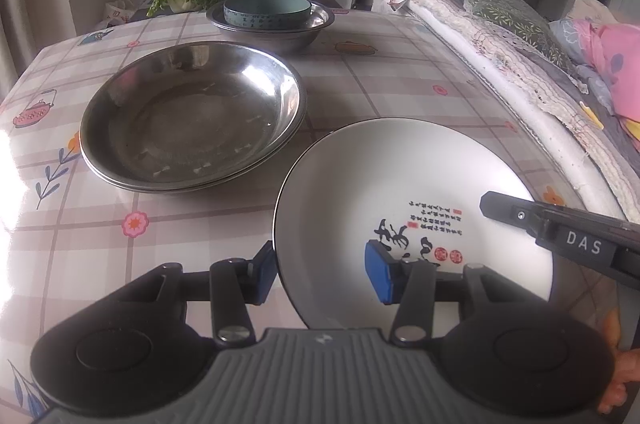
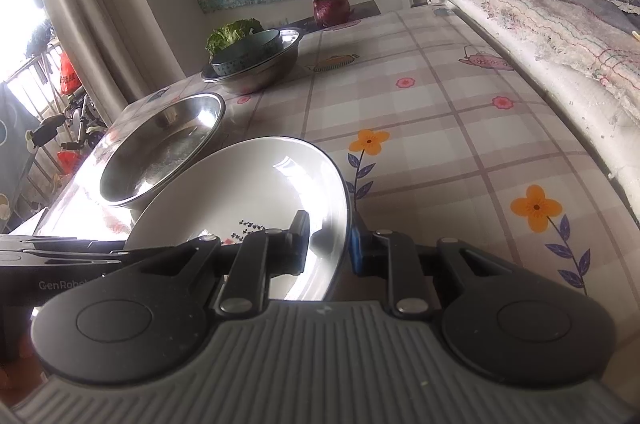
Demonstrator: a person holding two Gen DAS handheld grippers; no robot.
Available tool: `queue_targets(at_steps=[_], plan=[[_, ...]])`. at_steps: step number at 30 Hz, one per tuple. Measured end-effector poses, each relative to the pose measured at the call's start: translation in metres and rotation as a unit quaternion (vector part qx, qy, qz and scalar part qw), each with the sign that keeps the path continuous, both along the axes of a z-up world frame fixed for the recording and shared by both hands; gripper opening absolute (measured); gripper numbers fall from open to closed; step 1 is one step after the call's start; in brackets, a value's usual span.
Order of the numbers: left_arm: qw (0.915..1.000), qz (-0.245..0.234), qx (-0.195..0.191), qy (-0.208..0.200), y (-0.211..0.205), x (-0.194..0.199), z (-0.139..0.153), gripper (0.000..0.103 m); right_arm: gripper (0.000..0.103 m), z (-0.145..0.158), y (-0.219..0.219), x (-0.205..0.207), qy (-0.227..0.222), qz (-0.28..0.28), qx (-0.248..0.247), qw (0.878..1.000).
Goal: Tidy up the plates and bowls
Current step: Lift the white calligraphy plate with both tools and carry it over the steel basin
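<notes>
Right wrist | white plate rim pinched in right gripper

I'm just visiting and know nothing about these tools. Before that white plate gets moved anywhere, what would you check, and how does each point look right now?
1. Right tool clamped on the white plate rim: ok, one finger inside, one outside, closed on the edge.
2. Left tool gripping too: not ok, its fingers straddle the plate's rim with a gap showing.
3. Plate lifted off the tablecloth: cannot tell; it looks tilted.
4. Landing spot free: ok, the steel plates are stacked with the top one empty.
5. Path clear: ok, the steel bowl holding the teal bowl sits further back.
</notes>
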State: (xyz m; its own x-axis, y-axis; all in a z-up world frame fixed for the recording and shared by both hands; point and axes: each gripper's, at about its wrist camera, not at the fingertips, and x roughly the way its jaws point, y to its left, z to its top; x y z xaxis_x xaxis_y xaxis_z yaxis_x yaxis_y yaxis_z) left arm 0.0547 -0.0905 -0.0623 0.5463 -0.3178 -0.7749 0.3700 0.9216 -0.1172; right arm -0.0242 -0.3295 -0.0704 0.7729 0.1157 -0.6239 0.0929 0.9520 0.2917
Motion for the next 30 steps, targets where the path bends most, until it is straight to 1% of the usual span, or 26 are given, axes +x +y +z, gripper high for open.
queue_targets(at_steps=[13, 30], plan=[[1.0, 0.002, 0.0, -0.003, 0.001, -0.002, 0.006, 0.048, 0.02, 0.007, 0.001, -0.003, -0.005, 0.0, 0.0, 1.0], [0.9998, 0.01, -0.002, -0.019, 0.007, -0.01, 0.017, 0.048, 0.02, 0.017, 0.005, -0.008, -0.016, 0.003, -0.003, 1.0]])
